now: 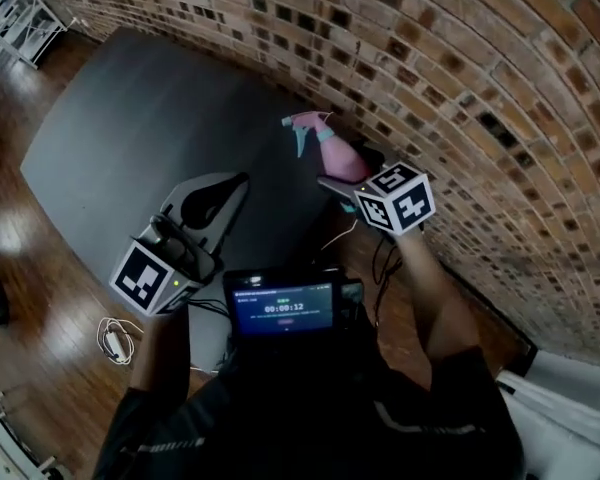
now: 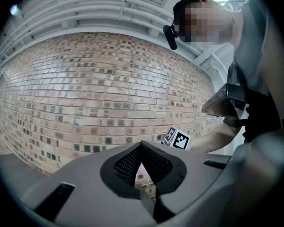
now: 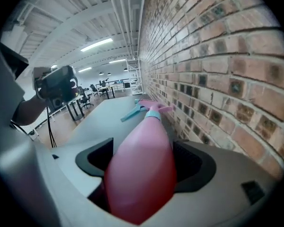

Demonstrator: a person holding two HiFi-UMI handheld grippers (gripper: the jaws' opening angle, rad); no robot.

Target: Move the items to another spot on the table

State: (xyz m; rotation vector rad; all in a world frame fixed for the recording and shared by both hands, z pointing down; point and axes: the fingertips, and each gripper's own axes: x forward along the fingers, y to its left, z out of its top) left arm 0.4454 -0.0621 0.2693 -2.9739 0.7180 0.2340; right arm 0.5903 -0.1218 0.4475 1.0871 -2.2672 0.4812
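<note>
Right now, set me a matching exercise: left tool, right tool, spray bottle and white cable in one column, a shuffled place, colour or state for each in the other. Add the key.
1. left tool
2. right tool
3. spray bottle
4. white cable

A. lies on the wooden floor
B. pink
C. jaws together, nothing between them
D. clamped on the spray bottle

Pairs: 1-C, 2-D, 3-B, 4-A

Small screen: 00:00:12 in pale numbers.
Tiny line above those numbers: too small to read.
</note>
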